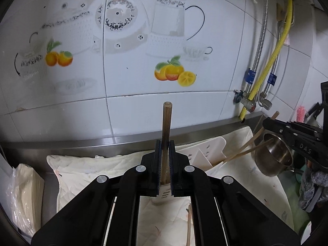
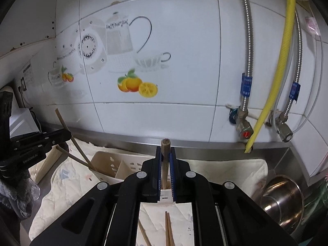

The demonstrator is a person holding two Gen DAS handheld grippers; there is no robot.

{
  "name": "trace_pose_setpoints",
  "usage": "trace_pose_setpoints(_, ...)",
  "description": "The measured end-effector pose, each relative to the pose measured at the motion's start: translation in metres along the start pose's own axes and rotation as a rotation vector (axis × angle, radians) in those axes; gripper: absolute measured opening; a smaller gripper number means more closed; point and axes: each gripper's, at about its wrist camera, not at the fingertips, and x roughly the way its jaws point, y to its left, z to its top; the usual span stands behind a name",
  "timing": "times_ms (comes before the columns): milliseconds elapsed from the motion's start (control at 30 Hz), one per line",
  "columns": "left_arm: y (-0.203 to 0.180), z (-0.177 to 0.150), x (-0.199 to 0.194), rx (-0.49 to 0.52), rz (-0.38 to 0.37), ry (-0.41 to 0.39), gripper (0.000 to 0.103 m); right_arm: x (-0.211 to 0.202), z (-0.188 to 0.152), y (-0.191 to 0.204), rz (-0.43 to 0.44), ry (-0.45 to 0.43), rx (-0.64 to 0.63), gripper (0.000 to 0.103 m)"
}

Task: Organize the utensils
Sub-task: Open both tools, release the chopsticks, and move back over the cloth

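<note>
Left wrist view: black left gripper (image 1: 165, 164), jaws clamped on an upright brown wooden chopstick (image 1: 166, 127). White slotted plastic utensil holder (image 1: 207, 153) just beyond, two chopsticks leaning in it, on a cream cloth (image 1: 82, 170).

Right wrist view: black right gripper (image 2: 165, 170) pinching another wooden chopstick (image 2: 165, 157). Steel pot (image 2: 283, 196) at right; loose chopsticks (image 2: 168, 227) lie below.

Left black two-finger gripper (image 1: 165, 157): jaws nearly closed, pinching a brown wooden chopstick (image 1: 166, 127) that stands upright between the pads. Right black two-finger gripper (image 2: 165, 160): same pose, jaws clamped on an upright brown wooden stick (image 2: 165, 155). Both point toward the wall, side by side.
</note>
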Motion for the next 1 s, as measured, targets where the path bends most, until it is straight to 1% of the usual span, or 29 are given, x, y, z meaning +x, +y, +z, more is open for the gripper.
trace_pose_setpoints(100, -0.001, 0.0, -0.003, -0.002, -0.002, -0.002, 0.009, 0.001, -0.002, -0.001, 0.0, -0.001, 0.009, 0.008)
trace_pose_setpoints(133, -0.002, 0.0, -0.005, -0.002, -0.001, -0.006, 0.012, 0.0, -0.002, -0.002, -0.002, -0.005, 0.013, 0.008)
trace_pose_setpoints(167, -0.002, -0.001, -0.009, -0.003, 0.001, -0.012, 0.017, -0.001, -0.002, -0.002, 0.0, -0.007, 0.016, 0.008)
trace_pose_setpoints(233, -0.002, 0.0, -0.015, -0.007, 0.004, -0.024, 0.022, -0.007, -0.001, -0.002, 0.0, -0.02, 0.019, 0.012)
trace_pose_setpoints(300, -0.001, -0.002, -0.025, -0.016, 0.004, -0.039, 0.029, -0.015, -0.002, -0.002, -0.01, -0.038, 0.017, 0.023)
trace_pose_setpoints(333, 0.0, -0.004, -0.031, -0.019, 0.004, -0.05, 0.033, -0.022, -0.003, -0.001, -0.017, -0.051, 0.014, 0.024)
trace_pose_setpoints(433, 0.0, -0.016, -0.053, -0.021, 0.0, -0.077, 0.036, -0.042, -0.013, 0.004, -0.026, -0.085, 0.007, 0.026)
trace_pose_setpoints(500, 0.001, -0.027, -0.067, -0.026, 0.01, -0.092, 0.04, -0.053, -0.022, 0.008, -0.027, -0.097, 0.001, 0.029)
trace_pose_setpoints(600, 0.005, -0.05, -0.085, -0.044, 0.015, -0.102, 0.045, -0.07, -0.051, 0.021, -0.038, -0.1, -0.016, 0.029)
trace_pose_setpoints(667, 0.006, -0.068, -0.094, -0.054, 0.021, -0.1, 0.049, -0.075, -0.069, 0.028, -0.02, -0.091, -0.014, 0.03)
trace_pose_setpoints(700, 0.007, -0.074, -0.096, -0.055, 0.025, -0.096, 0.05, -0.078, -0.08, 0.032, -0.015, -0.081, -0.013, 0.031)
trace_pose_setpoints(733, 0.008, -0.081, -0.099, -0.057, 0.032, -0.093, 0.053, -0.08, -0.096, 0.038, -0.011, -0.067, -0.012, 0.031)
trace_pose_setpoints(767, 0.009, -0.089, -0.102, -0.06, 0.042, -0.092, 0.056, -0.081, -0.105, 0.042, -0.006, -0.059, -0.012, 0.031)
trace_pose_setpoints(800, 0.011, -0.098, -0.105, -0.062, 0.052, -0.088, 0.057, -0.082, -0.116, 0.046, -0.004, -0.049, -0.008, 0.032)
trace_pose_setpoints(867, 0.015, -0.114, -0.11, -0.071, 0.063, -0.075, 0.064, -0.082, -0.14, 0.054, 0.004, -0.019, 0.011, 0.034)
trace_pose_setpoints(1000, 0.025, -0.144, -0.119, -0.095, 0.107, -0.065, 0.068, -0.08, -0.18, 0.069, 0.005, 0.038, 0.046, 0.035)
